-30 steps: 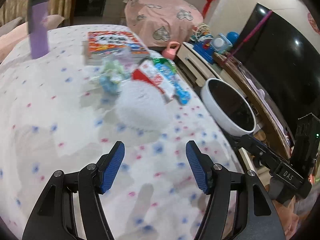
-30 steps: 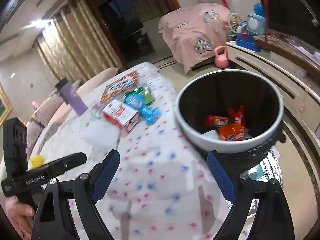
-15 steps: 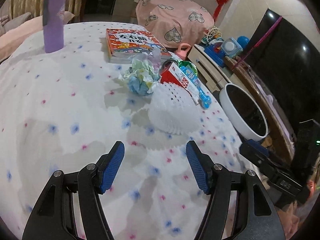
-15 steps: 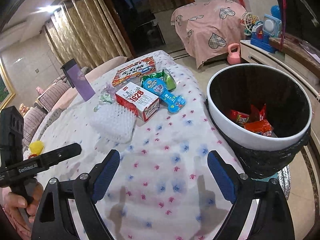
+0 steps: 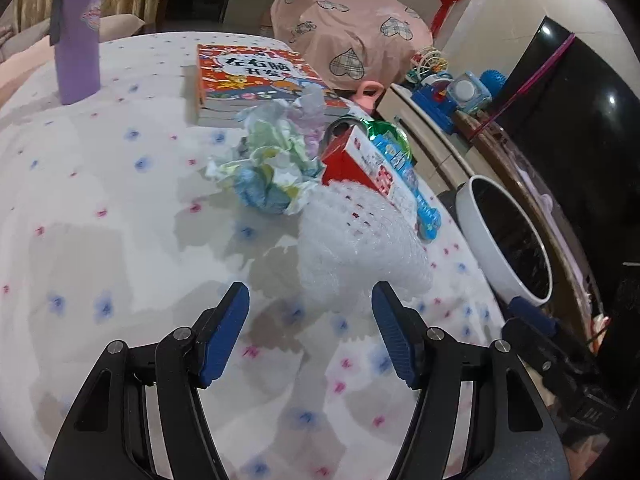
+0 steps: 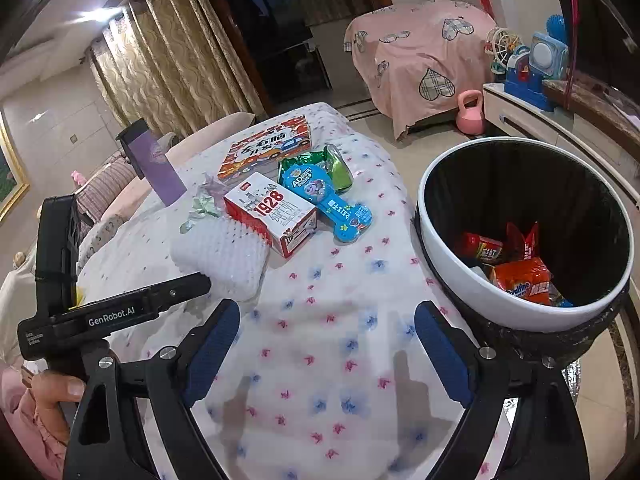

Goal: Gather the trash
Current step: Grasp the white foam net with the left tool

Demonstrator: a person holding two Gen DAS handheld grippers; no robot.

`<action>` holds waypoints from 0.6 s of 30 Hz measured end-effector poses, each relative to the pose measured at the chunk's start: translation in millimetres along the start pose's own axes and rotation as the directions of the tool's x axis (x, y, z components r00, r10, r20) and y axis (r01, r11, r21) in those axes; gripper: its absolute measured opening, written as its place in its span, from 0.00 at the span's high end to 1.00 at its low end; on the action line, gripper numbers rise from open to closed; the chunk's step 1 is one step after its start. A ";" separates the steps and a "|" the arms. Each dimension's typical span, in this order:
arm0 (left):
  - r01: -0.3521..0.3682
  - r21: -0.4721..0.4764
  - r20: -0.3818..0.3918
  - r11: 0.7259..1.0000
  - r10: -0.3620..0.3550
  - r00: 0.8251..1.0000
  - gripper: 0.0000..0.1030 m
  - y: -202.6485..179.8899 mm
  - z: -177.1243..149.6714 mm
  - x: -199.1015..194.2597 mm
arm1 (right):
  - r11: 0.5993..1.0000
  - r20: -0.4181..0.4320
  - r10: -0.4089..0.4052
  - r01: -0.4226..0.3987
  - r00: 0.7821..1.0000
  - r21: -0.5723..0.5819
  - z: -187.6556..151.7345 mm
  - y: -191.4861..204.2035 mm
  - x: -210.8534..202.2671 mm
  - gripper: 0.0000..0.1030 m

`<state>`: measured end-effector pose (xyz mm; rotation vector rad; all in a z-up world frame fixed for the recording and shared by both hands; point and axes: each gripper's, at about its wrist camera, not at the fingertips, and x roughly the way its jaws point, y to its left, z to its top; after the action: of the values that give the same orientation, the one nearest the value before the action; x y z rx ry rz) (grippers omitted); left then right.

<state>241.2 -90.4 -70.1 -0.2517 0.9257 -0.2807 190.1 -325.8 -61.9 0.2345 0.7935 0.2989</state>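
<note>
A white foam net sleeve (image 5: 360,240) lies on the dotted tablecloth just ahead of my open, empty left gripper (image 5: 310,312); it also shows in the right wrist view (image 6: 222,254). Behind it lie crumpled pastel paper (image 5: 272,160), a red and white "1928" box (image 6: 270,214), a blue bone-shaped wrapper (image 6: 332,204) and a green packet (image 6: 334,164). The white bin with black liner (image 6: 452,276) stands at the table's right edge and holds red and orange wrappers (image 6: 520,280). My right gripper (image 6: 326,344) is open and empty over the cloth beside the bin.
A colourful book (image 5: 248,76) and a purple bottle (image 5: 78,48) stand further back on the table. A pink covered armchair (image 6: 420,60), a pink kettlebell (image 6: 470,114) and a low cabinet with toys (image 6: 536,68) lie beyond. The left gripper's body (image 6: 112,312) shows at the left.
My left gripper has moved forward toward the foam sleeve, which is now close to its fingertips. My right gripper has drawn back a little from the bin. Both stay open.
</note>
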 end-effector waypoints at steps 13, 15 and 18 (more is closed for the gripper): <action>0.081 0.013 0.018 0.997 -0.081 0.997 0.90 2.6 -5.5 -15.7 | 1.000 -0.006 0.001 -0.001 1.000 -0.020 7.5 4.5 12.2 0.13; 0.079 0.012 0.021 0.997 -0.079 0.997 0.90 8.3 -5.5 -22.8 | 1.000 -0.001 -0.003 0.003 1.000 -0.031 12.0 5.4 15.5 0.16; 0.075 0.004 0.008 0.997 -0.075 0.997 0.90 22.0 -11.7 -33.9 | 0.998 -0.007 -0.019 0.019 1.000 -0.058 20.6 6.8 24.5 0.26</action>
<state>215.2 -59.3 -58.8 -0.2847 0.9086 -0.3502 220.2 -312.8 -62.0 0.1716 0.7925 0.3046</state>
